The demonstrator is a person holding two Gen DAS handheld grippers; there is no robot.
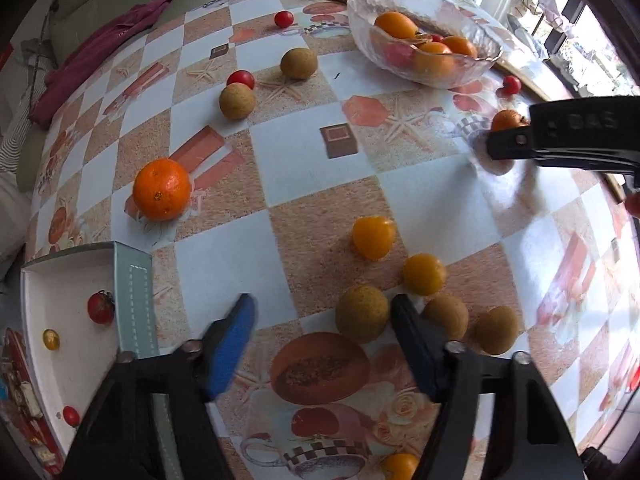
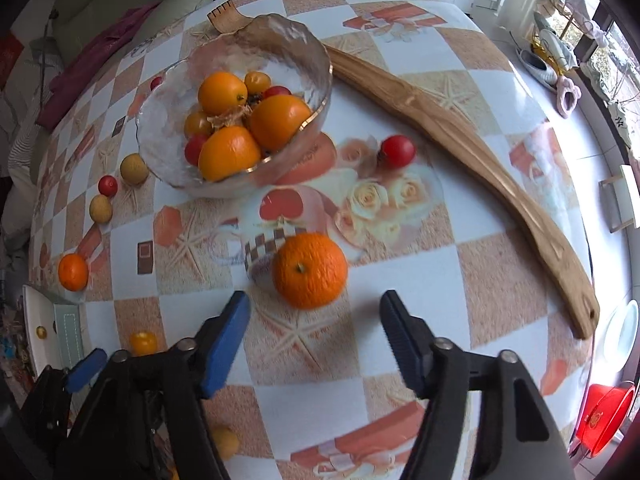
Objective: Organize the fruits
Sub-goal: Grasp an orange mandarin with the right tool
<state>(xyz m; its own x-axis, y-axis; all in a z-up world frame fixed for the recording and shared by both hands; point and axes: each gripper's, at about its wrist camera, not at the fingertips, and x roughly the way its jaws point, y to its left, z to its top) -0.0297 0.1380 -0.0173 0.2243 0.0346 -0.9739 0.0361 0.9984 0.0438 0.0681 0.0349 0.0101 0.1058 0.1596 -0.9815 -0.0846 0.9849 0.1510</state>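
Left gripper [image 1: 322, 312]: low over the tabletop [image 1: 320, 168], tilted down; jaws wide, holding nothing. A brown fruit [image 1: 362, 314] sits between the jaw tips, nearer the right one; touching or not, I cannot tell.
Box [image 1: 132, 300]: white, at the left gripper's left; inside lie a red tomato [image 1: 101, 307], a small yellow one [image 1: 51, 339] and another red one [image 1: 71, 415].
Orange [image 1: 162, 189]: alone on the tabletop, beyond the box, well apart from the other fruit.
Brown pair [image 1: 237, 101]: two round brown fruits far out on the left, a red tomato [image 1: 241, 78] touching the nearer one.
Yellow fruits [image 1: 373, 237]: two, just ahead of the left gripper; two more brown ones [image 1: 446, 316] lie beside its right jaw.
Bowl [image 1: 360, 12]: clear glass, far side of the tabletop; holds several orange-yellow fruits and a few red tomatoes.
Right gripper [image 2: 314, 314]: also low and tilted down; jaws wide, gripping nothing.
Near orange [image 2: 310, 270]: on the tabletop just ahead of the right jaws, centred between them, clear of both, stem end up, slightly blurred.
Lone tomato [image 2: 397, 151]: red, right of the bowl, beyond the near orange.
Wooden strip [image 2: 460, 152]: long and curved, running from behind the bowl to the tabletop's right edge.
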